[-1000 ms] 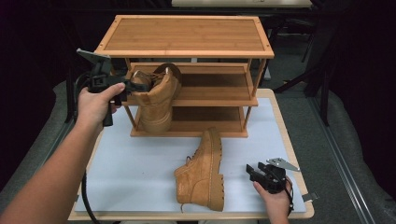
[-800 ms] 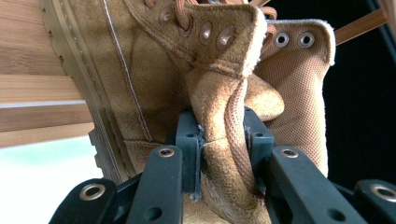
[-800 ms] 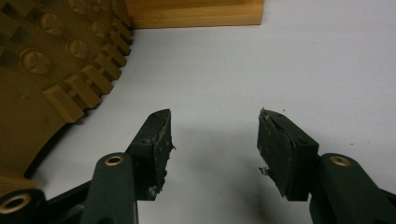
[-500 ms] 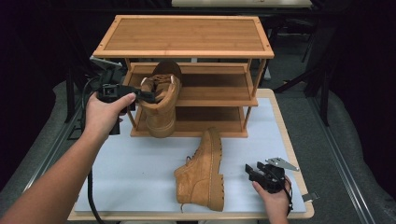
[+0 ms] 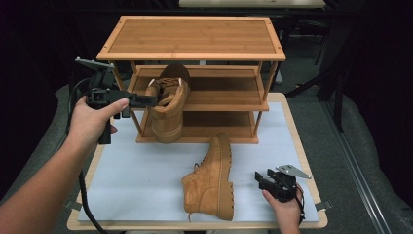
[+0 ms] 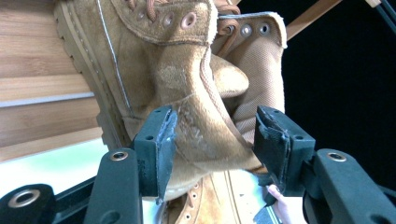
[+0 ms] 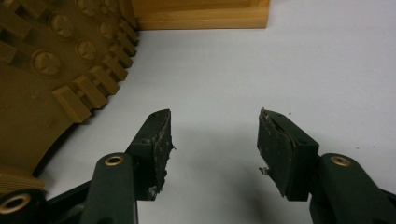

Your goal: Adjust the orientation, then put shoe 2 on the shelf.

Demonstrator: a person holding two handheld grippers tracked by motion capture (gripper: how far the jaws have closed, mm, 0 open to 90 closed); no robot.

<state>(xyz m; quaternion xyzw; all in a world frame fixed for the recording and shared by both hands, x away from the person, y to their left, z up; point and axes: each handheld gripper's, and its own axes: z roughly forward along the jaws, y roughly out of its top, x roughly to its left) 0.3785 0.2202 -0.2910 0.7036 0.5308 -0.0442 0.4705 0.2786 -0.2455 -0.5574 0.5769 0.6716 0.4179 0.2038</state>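
The left gripper (image 5: 146,101) is up beside the wooden shoe rack (image 5: 195,36). Its jaws have just been opening and now stand wide apart. The soft top edge of a tan boot (image 5: 168,105) sits between them, but the pads do not squeeze it. In the left gripper view the boot's flap (image 6: 205,130) lies against one pad and stays clear of the other.

This boot leans at the left end of the rack. Its heel pokes out past the front of the middle shelf (image 5: 219,95) and its toe points down toward the bottom shelf.

A second tan boot (image 5: 212,180) lies on its side on the white worktop (image 5: 141,175), in front of the rack.

The right gripper (image 5: 260,179) rests low on the worktop, just beside the second boot's sole (image 7: 51,79). Its jaws are spread wide with nothing between them.
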